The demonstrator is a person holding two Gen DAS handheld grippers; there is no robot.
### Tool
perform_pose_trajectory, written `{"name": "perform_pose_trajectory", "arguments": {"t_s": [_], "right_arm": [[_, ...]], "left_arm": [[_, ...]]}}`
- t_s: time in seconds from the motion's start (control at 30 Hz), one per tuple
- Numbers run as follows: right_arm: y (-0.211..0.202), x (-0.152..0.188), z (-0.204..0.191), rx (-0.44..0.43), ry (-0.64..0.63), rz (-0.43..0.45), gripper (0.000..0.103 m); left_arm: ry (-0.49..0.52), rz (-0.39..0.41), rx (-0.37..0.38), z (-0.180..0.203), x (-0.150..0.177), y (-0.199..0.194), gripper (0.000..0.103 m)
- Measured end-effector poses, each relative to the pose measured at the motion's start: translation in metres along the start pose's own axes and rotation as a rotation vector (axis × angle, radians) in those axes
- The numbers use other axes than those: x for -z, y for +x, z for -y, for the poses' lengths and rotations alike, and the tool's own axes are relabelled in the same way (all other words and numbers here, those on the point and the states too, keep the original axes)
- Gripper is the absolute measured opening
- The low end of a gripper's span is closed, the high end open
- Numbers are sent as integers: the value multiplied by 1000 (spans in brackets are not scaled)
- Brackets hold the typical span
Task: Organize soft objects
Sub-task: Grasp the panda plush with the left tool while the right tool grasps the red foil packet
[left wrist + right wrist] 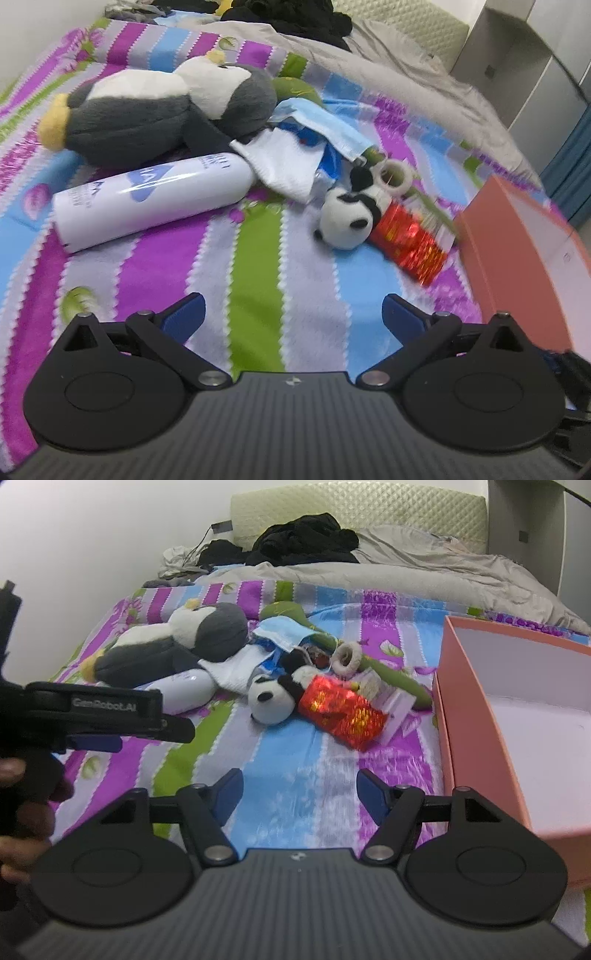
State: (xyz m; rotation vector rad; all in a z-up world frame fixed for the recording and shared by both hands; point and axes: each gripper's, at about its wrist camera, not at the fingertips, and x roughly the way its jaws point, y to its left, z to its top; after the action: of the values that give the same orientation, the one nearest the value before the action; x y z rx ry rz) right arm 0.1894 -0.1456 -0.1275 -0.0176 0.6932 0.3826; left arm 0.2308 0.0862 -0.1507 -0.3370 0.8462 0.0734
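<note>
A grey and white penguin plush (155, 110) lies on the striped bedspread (258, 266), also in the right wrist view (173, 646). A small panda plush (349, 216) (273, 698) lies beside a shiny red packet (410, 240) (341, 710). A blue face mask (321, 123) (284, 631), a white cloth (284, 166) and a green plush stick (388, 672) lie among them. An open pink box (476, 716) (517, 251) stands at the right. My left gripper (293, 314) is open and empty, short of the panda. My right gripper (299, 794) is open and empty, left of the box.
A white bottle (151, 195) lies in front of the penguin. A tape roll (395, 175) (347, 657) sits behind the panda. Black clothes (306, 539) and a grey duvet (424, 572) lie by the headboard. The left gripper's body (92, 709) shows at the left of the right wrist view.
</note>
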Motion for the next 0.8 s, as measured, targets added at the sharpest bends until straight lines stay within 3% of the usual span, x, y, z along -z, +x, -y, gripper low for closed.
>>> {"name": "perform_pose_trajectory", "arguments": {"t_s": [0.1, 0.33, 0.63, 0.8], "right_arm": [[18, -5, 1, 37, -28, 12, 69], [62, -10, 25, 116, 9, 9, 69], [107, -17, 36, 163, 7, 30, 72], [133, -22, 47, 98, 63, 2, 72]], "left_arm": [[-1, -5, 26, 1, -7, 16, 91], [-82, -26, 161, 4, -23, 56, 86], [-142, -28, 228, 12, -45, 100, 81], [-159, -38, 242, 13, -51, 118, 73]]}}
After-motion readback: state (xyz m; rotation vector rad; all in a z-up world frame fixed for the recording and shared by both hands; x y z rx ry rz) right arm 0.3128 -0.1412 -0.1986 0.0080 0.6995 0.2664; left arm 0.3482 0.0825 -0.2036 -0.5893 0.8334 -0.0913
